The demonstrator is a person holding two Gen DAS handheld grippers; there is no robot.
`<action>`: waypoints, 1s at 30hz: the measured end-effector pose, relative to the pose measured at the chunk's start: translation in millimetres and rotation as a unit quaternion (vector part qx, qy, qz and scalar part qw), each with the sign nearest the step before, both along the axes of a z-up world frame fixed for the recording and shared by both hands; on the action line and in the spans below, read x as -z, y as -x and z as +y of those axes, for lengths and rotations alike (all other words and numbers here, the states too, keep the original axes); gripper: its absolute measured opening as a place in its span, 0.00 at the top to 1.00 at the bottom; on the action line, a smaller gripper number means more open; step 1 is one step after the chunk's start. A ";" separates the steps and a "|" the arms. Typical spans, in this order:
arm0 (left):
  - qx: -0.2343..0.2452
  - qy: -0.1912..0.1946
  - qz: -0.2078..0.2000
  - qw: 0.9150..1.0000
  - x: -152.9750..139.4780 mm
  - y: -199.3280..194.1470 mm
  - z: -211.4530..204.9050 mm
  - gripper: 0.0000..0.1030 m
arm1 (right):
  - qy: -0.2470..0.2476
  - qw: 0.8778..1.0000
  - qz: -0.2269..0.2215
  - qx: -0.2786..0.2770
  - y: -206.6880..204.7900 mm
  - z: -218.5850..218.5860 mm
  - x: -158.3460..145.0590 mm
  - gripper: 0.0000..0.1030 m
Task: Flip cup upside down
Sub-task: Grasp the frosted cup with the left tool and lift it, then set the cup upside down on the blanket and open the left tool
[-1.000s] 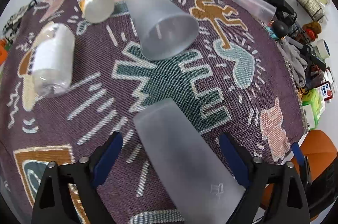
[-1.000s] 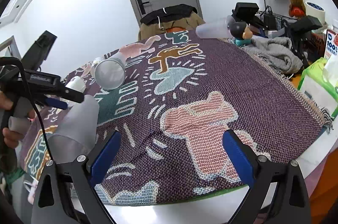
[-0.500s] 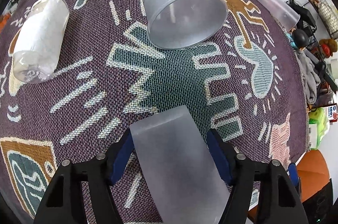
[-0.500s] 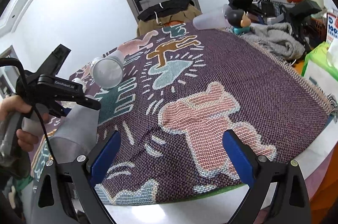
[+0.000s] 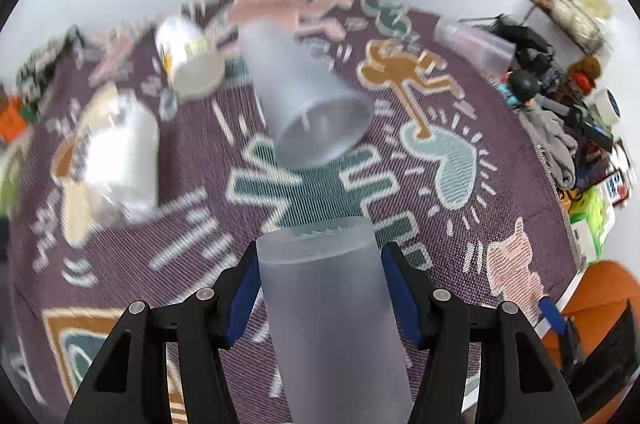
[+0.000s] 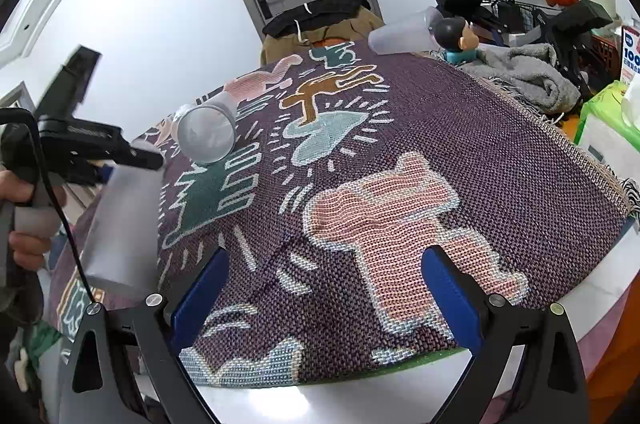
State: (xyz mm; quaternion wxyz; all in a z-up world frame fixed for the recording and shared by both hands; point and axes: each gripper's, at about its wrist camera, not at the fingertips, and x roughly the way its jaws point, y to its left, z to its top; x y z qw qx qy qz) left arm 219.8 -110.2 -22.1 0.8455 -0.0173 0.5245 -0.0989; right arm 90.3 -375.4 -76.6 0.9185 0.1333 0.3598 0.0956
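My left gripper (image 5: pixel 320 288) is shut on a frosted plastic cup (image 5: pixel 332 308); its blue pads press both sides. In the right wrist view the same cup (image 6: pixel 122 224) hangs from the left gripper (image 6: pixel 132 160) above the table's left edge, its wider end down. A second frosted cup (image 5: pixel 308 96) lies on its side on the patterned cloth (image 5: pixel 400 152), mouth toward me; it also shows in the right wrist view (image 6: pixel 206 134). My right gripper (image 6: pixel 324 296) is open and empty above the near edge of the cloth.
A white jar (image 5: pixel 188 60) and a clear plastic bottle (image 5: pixel 116 156) lie at the left of the cloth. Another clear cup (image 5: pixel 472 42) lies at the far right. Clutter, a grey towel (image 6: pixel 524 80) and a figurine (image 6: pixel 458 36) crowd the right side.
My left gripper closed on the frosted cup and lifted it off the cloth, tilting it toward upright. The right gripper stayed almost still.
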 end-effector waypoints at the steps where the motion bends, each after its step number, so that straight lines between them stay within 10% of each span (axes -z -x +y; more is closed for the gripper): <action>1: 0.009 -0.006 -0.022 1.000 -7.8 5.1 -0.8 0.41 | 0.002 1.000 -0.001 -0.001 0.3 1.0 -0.1 0.05; 16: 0.025 -0.016 -0.166 0.986 -39.1 46.1 21.6 0.43 | 0.023 1.000 -0.009 -0.009 3.4 11.5 0.4 0.05; 30: 0.065 -0.074 -0.292 0.951 -36.2 74.0 4.7 0.43 | 0.043 0.999 -0.009 -0.019 3.3 22.1 5.7 0.05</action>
